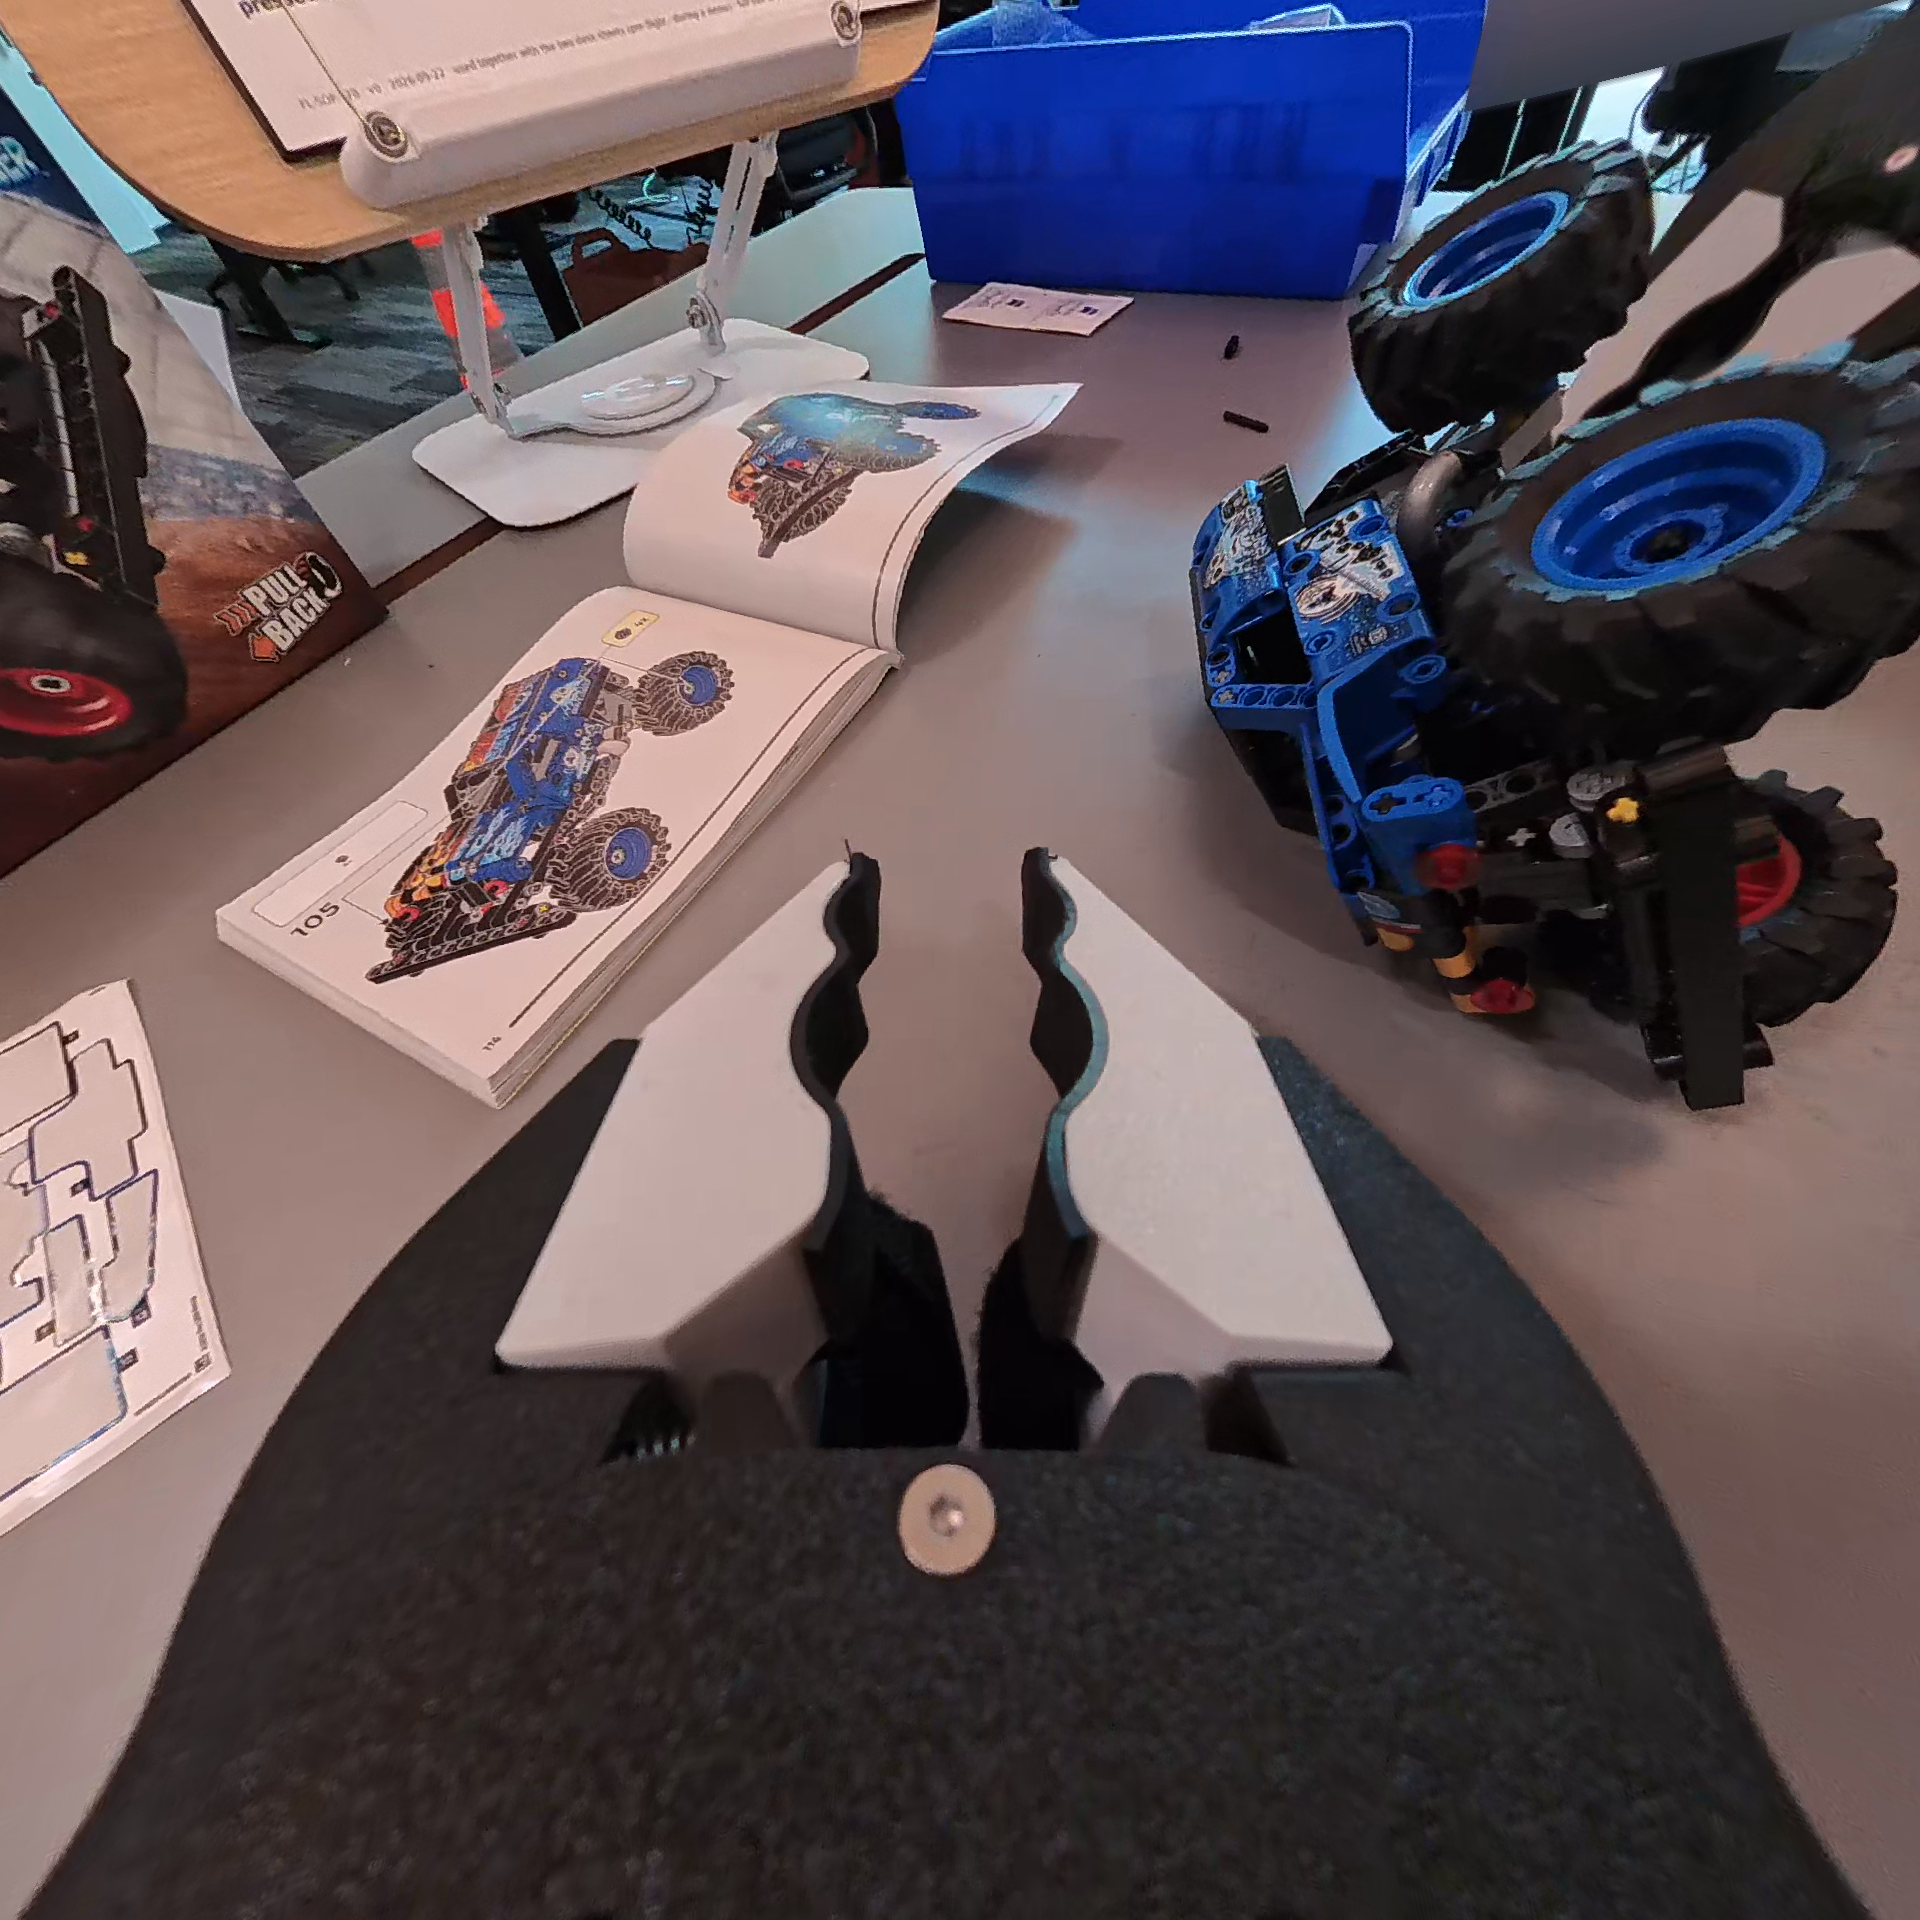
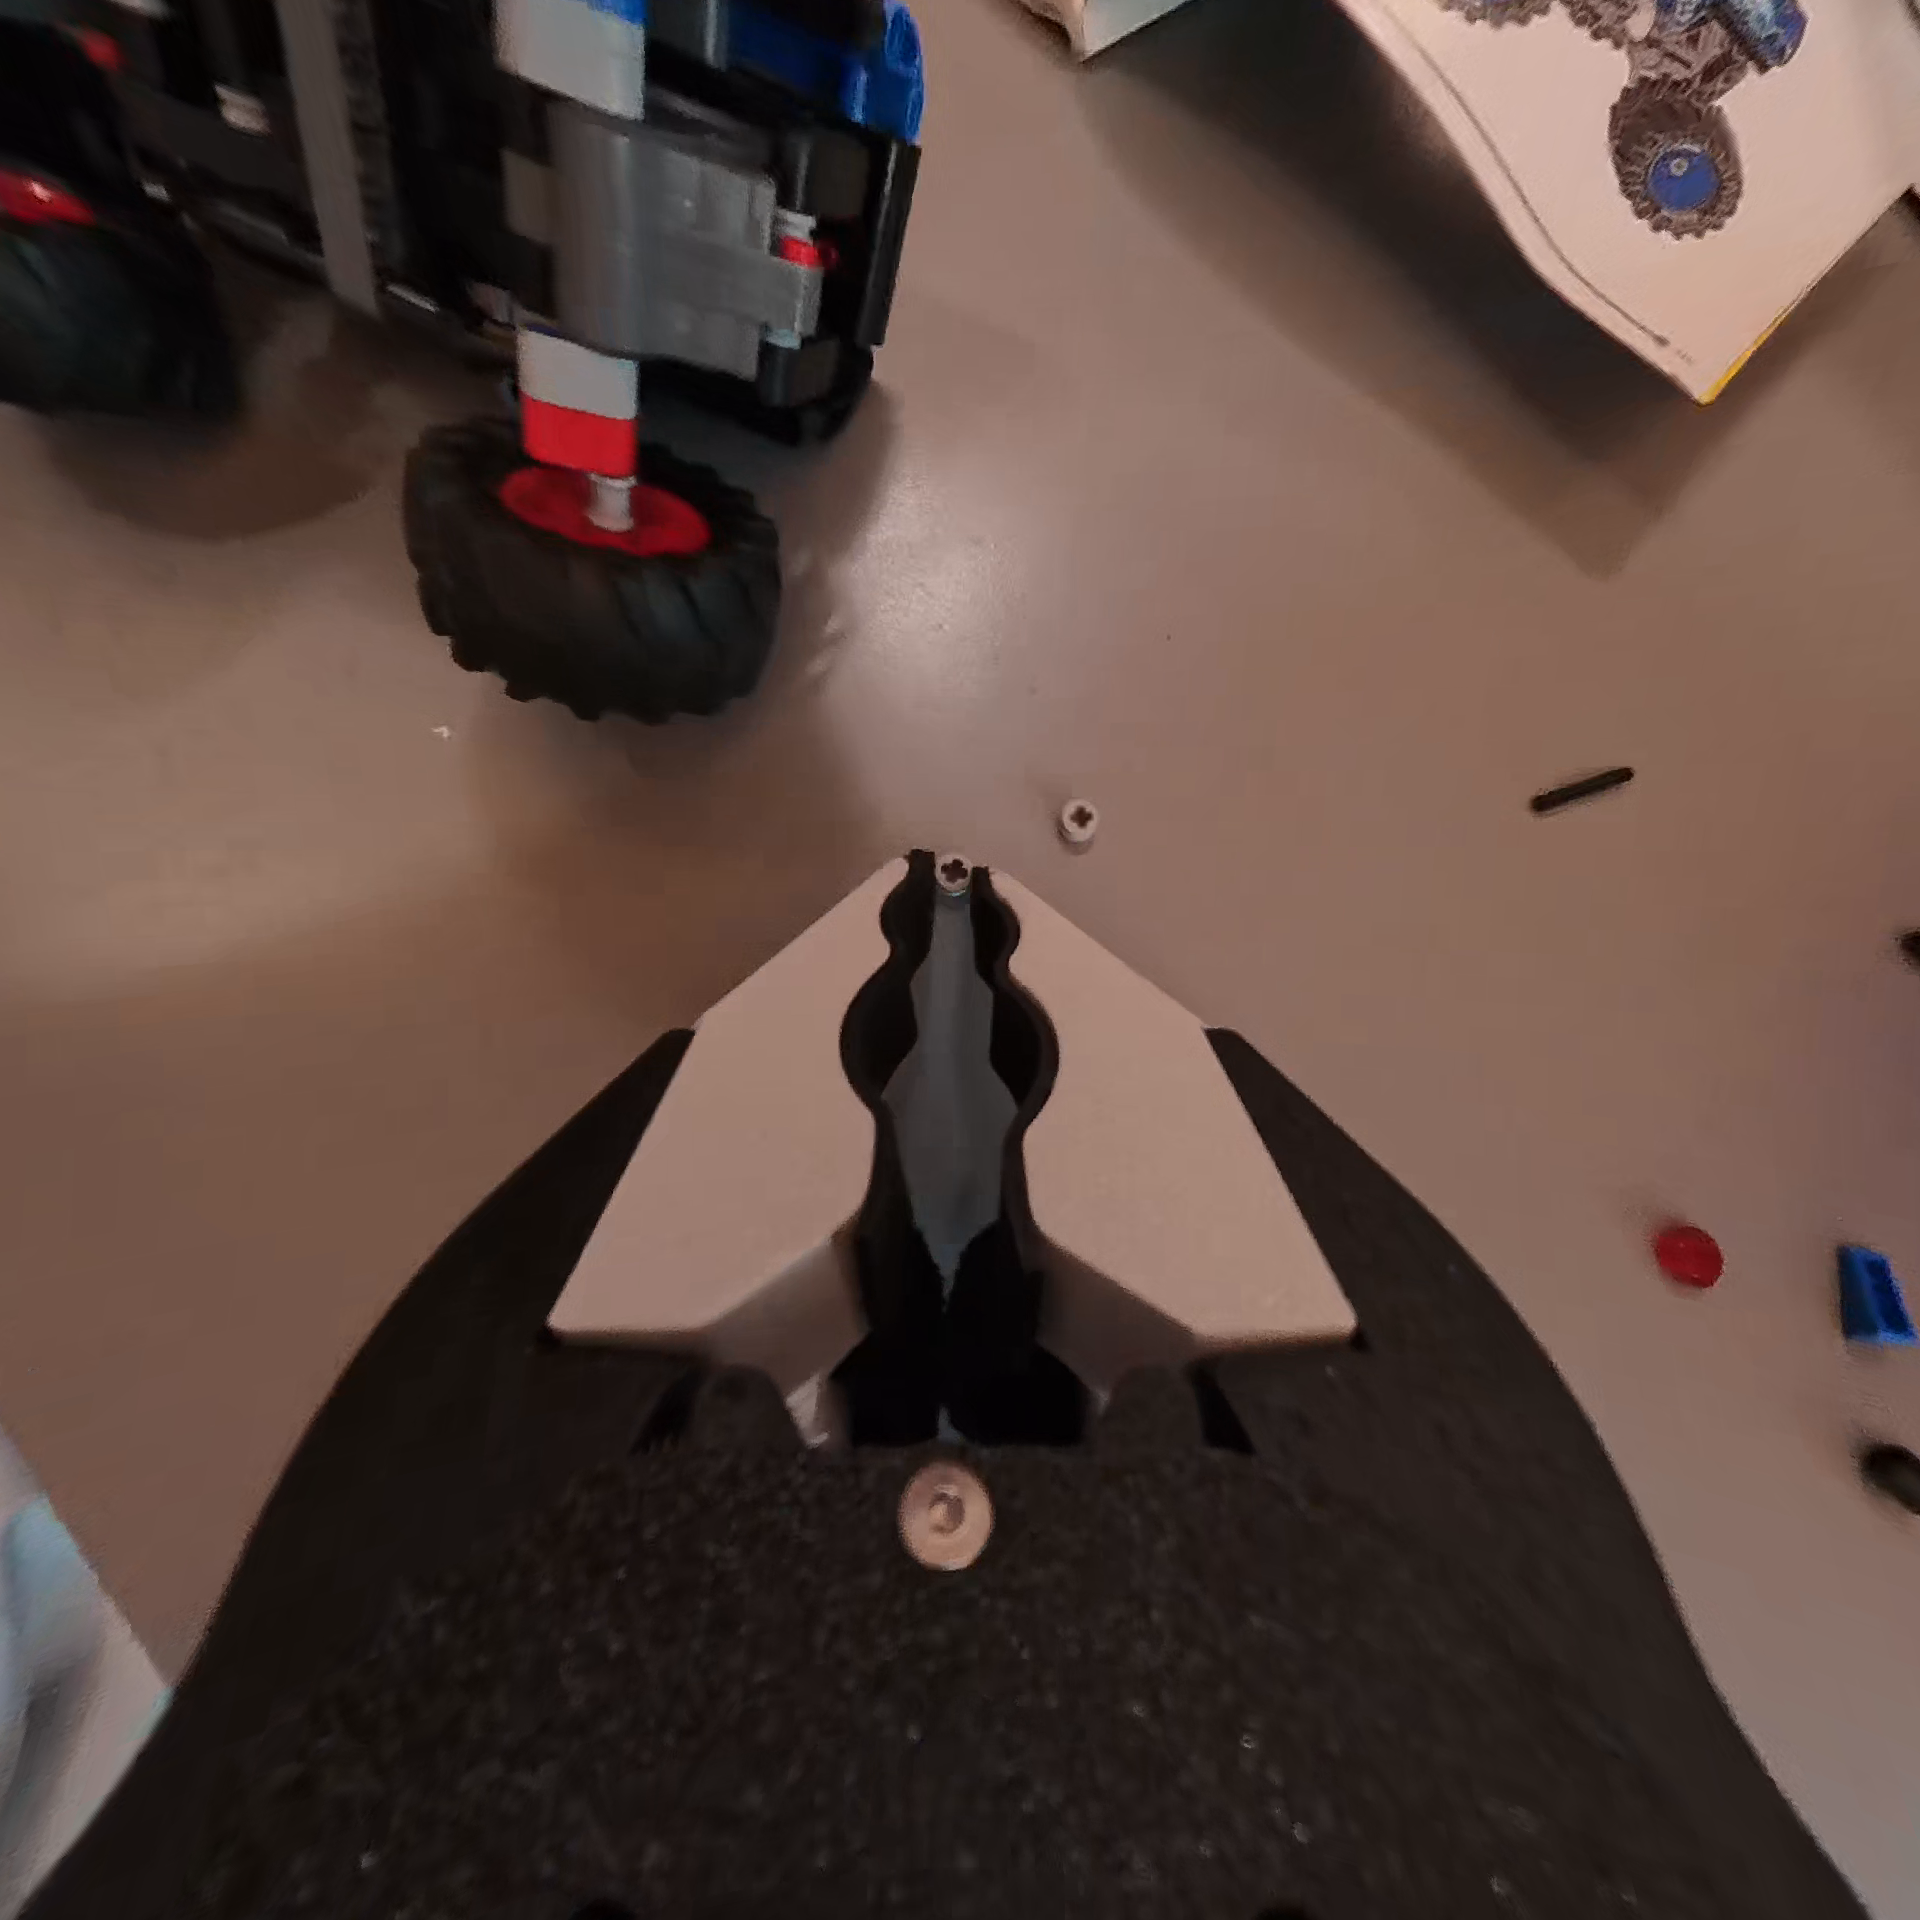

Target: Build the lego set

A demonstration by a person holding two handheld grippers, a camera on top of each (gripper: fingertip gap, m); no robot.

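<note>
The blue and black Lego monster truck point(image 1: 1507, 665) lies on its side at the right of the grey table, blue-hubbed wheels up. My left gripper point(image 1: 951, 862) is open and empty, hovering over bare table left of the truck. In the right wrist view the truck point(image 2: 623, 208) shows at upper left, with a small red-hubbed wheel point(image 2: 597, 566) on an axle resting on the table. My right gripper point(image 2: 951, 868) is shut on a small grey bushing point(image 2: 953, 871) at its tips. A second grey bushing point(image 2: 1078, 821) lies just right of the tips.
An open instruction booklet point(image 1: 623, 769) lies left of centre, also in the right wrist view point(image 2: 1662, 187). A sticker sheet point(image 1: 73, 1226), the set's box point(image 1: 125, 582), a document stand point(image 1: 623, 416) and a blue bin point(image 1: 1164, 156) ring the table. Loose black pins point(image 2: 1581, 790), a red round piece point(image 2: 1687, 1257) and a blue piece point(image 2: 1875, 1304) lie at right. Tip to tip, the grippers are about 30 cm apart. It is some 7 cm from my right tips to the small red-hubbed wheel point(image 2: 597, 566).
</note>
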